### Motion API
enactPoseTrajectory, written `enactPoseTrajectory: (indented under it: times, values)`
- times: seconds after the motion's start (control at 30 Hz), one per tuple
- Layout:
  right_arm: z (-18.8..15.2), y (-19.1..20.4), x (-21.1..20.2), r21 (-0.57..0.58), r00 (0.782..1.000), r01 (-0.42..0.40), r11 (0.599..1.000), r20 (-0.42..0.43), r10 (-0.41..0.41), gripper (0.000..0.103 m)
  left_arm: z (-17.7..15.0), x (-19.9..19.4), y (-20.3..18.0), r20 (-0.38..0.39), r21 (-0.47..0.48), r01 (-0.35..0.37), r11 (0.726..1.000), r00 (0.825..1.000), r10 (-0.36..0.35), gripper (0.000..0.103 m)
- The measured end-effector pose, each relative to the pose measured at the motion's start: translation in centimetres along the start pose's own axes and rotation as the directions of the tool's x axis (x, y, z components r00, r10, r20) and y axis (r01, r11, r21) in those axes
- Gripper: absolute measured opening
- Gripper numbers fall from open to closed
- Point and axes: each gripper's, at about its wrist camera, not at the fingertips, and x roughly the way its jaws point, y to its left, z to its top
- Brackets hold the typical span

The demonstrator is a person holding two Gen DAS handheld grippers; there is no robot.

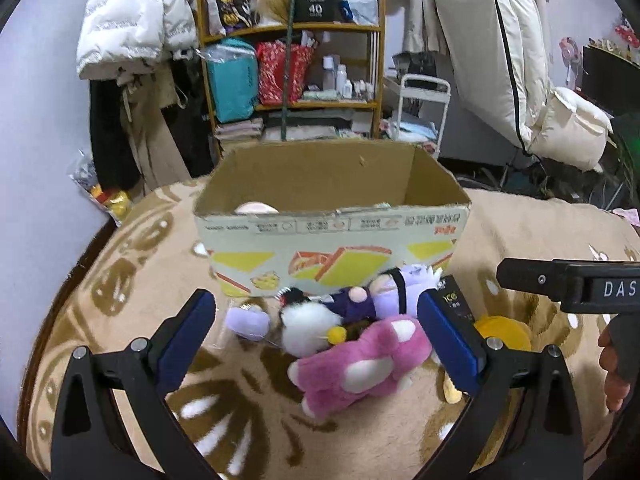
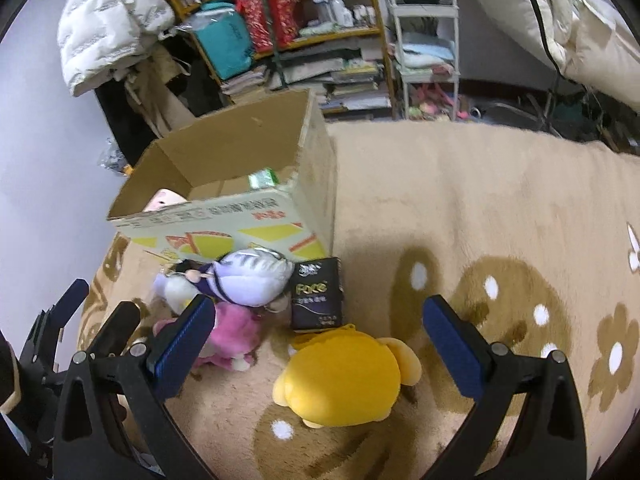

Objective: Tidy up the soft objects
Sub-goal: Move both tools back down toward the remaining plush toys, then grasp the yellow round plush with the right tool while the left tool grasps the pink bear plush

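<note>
An open cardboard box [image 1: 332, 232] stands on a beige flowered blanket [image 1: 132, 280], also in the right wrist view [image 2: 224, 216]. In front of it lie a pink plush [image 1: 360, 364], a white and black plush [image 1: 308, 324] and a purple doll [image 1: 392, 288]. My left gripper [image 1: 316, 336] is open, its jaws on either side of the pink plush. My right gripper [image 2: 320, 340] is open just above a yellow plush [image 2: 340, 376]. A black tissue pack [image 2: 316, 296] lies beside the purple doll [image 2: 248, 280] and the pink plush [image 2: 232, 336].
The box holds a pinkish item [image 2: 164, 200] and a green packet [image 2: 262, 178]. A wooden shelf [image 1: 292, 72] full of bags, a white cart [image 1: 420, 116] and hanging white jackets [image 1: 132, 20] stand behind. The right gripper's body [image 1: 572, 284] shows at the right edge.
</note>
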Motion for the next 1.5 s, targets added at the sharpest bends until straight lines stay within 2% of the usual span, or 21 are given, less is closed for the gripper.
enactPoseTrajectory:
  times: [0.23,0.43,0.63,0.83,1.0,1.17,1.33,1.5]
  values:
    - [-0.1,-1.5,1.9,0.066,0.997,0.0,0.998,-0.083,0.006,0.103,-0.7,2.9,-0.4,-0.099,-0.032,0.045,0.998,0.994,-0.048,0.1]
    - [-0.8,-2.0,3.8,0.087,0.985,0.017,0.996,-0.172,-0.002,0.103,-1.5,4.6,-1.2,-0.167,-0.011,0.067,0.998,0.984,-0.068,0.1]
    - [-1.2,-2.7,5.4,0.124,0.966,0.03,0.992,-0.258,0.003,0.103,-2.1,5.7,-2.1,-0.204,0.017,0.078,0.997,0.976,-0.073,0.1]
    - [-1.5,-3.5,6.1,0.145,0.958,0.031,0.989,-0.288,0.012,0.103,-2.7,7.0,-2.6,-0.25,0.029,0.087,0.996,0.965,-0.077,0.1]
    - [-1.9,-3.7,6.3,0.156,0.952,0.021,0.988,-0.304,0.028,0.103,-3.0,7.2,-2.6,-0.263,0.025,0.088,0.996,0.962,-0.079,0.1]
    - [-2.3,-3.3,6.6,0.142,0.945,0.024,0.99,-0.326,0.024,0.103,-3.1,7.5,-3.1,-0.268,0.063,0.074,0.995,0.962,-0.054,0.101]
    - [-2.7,-4.3,7.5,0.21,0.934,-0.002,0.978,-0.35,0.077,0.103,-3.2,7.9,-3.7,-0.271,0.088,0.065,0.994,0.962,-0.039,0.102]
    - [-2.8,-4.9,7.6,0.21,0.931,0.012,0.978,-0.358,0.066,0.101,-3.2,8.1,-3.7,-0.274,0.079,0.069,0.994,0.961,-0.045,0.102]
